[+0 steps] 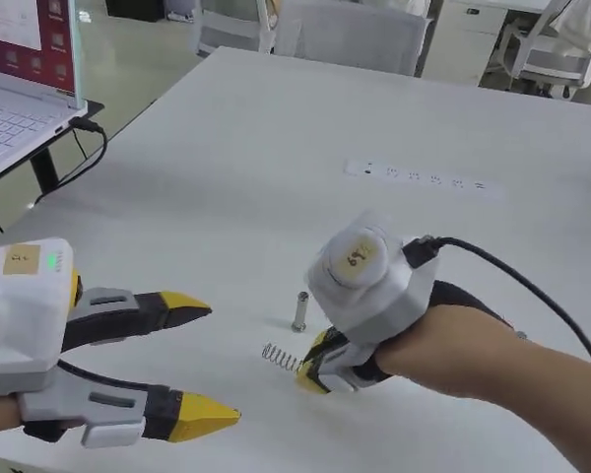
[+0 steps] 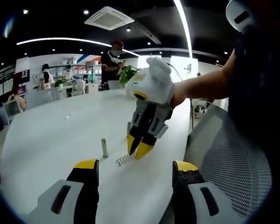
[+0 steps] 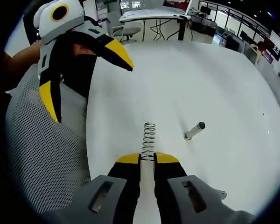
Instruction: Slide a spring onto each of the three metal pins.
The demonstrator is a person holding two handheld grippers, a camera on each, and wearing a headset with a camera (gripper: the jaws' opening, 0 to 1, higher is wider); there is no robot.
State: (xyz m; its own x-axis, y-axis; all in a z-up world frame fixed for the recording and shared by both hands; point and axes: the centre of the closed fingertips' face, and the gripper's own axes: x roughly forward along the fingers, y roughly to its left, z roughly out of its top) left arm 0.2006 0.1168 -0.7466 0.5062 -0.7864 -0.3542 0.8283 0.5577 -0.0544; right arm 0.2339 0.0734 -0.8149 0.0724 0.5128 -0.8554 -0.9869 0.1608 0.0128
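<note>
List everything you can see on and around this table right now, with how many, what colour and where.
table: one, white, under the work
spring: one, silver, near middle, gripped by one end
pin: one, silver, upright just beyond the spring
power strip: one, white, far part of the tabletop
laptop: one, white, open, far left
chairs: at least two, pale, beyond the table
left gripper: one, white with black and yellow jaws, open, near left
right gripper: one, same colours, shut on the spring, black cable trailing right
</note>
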